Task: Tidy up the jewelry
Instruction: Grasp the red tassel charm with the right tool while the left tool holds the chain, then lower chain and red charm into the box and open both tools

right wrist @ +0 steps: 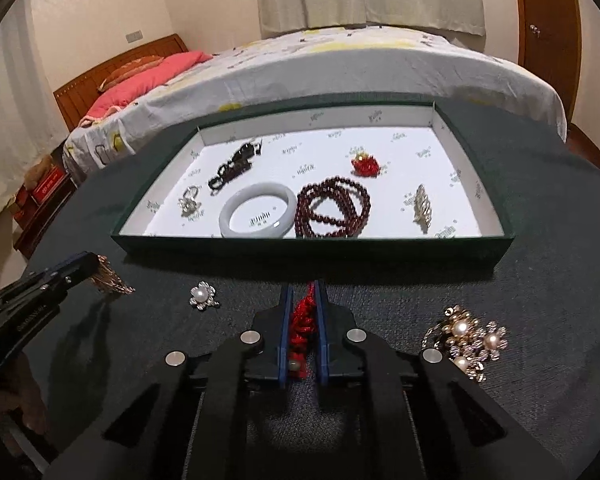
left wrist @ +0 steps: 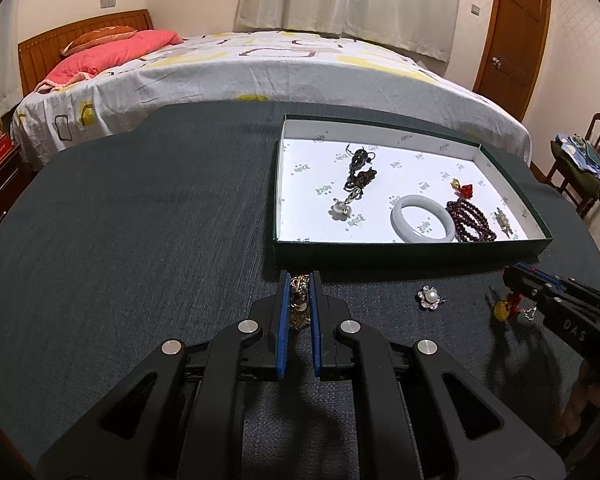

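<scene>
A green tray with a white lining holds a pale bangle, dark red beads, a dark cord pendant, a red knot charm and a gold brooch. My left gripper is shut on a gold chain piece just before the tray's near wall. My right gripper is shut on a red knotted charm. A pearl flower brooch lies on the cloth between them.
A pearl and gold cluster lies on the dark table cloth right of my right gripper. A bed stands behind the table, a chair at far right, a door beyond.
</scene>
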